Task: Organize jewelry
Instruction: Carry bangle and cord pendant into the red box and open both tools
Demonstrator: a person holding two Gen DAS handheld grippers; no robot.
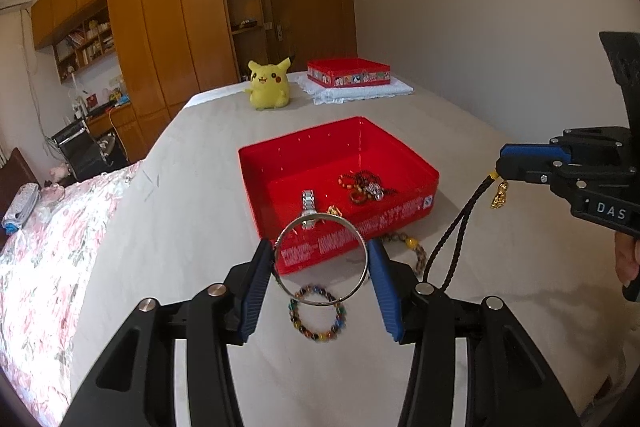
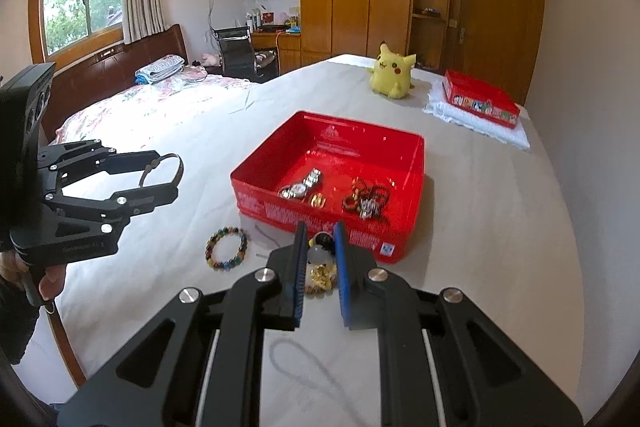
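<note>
On the bed (image 1: pixel 500 187) an open red box (image 1: pixel 400 219) collects jewelry. The left gripper (image 1: pixel 320 259) pinches a silver bangle (image 1: pixel 320 259) above it for dropping in; the right gripper (image 2: pixel 320 259) clamps a braided cord necklace (image 1: pixel 452 231).

Our open red tin (image 1: pixel 340 163) sits on the bed. In it we count a silver watch (image 1: pixel 308 213), a small gold piece (image 2: pixel 318 201), and a tangle of dark beaded strands (image 1: pixel 366 187). In front of it lies a multicolour bead bracelet (image 1: pixel 318 315). We hold a thin silver bangle (image 1: pixel 322 259) raised and a braided black cord with gold pendant (image 1: pixel 500 195) hanging.
</note>
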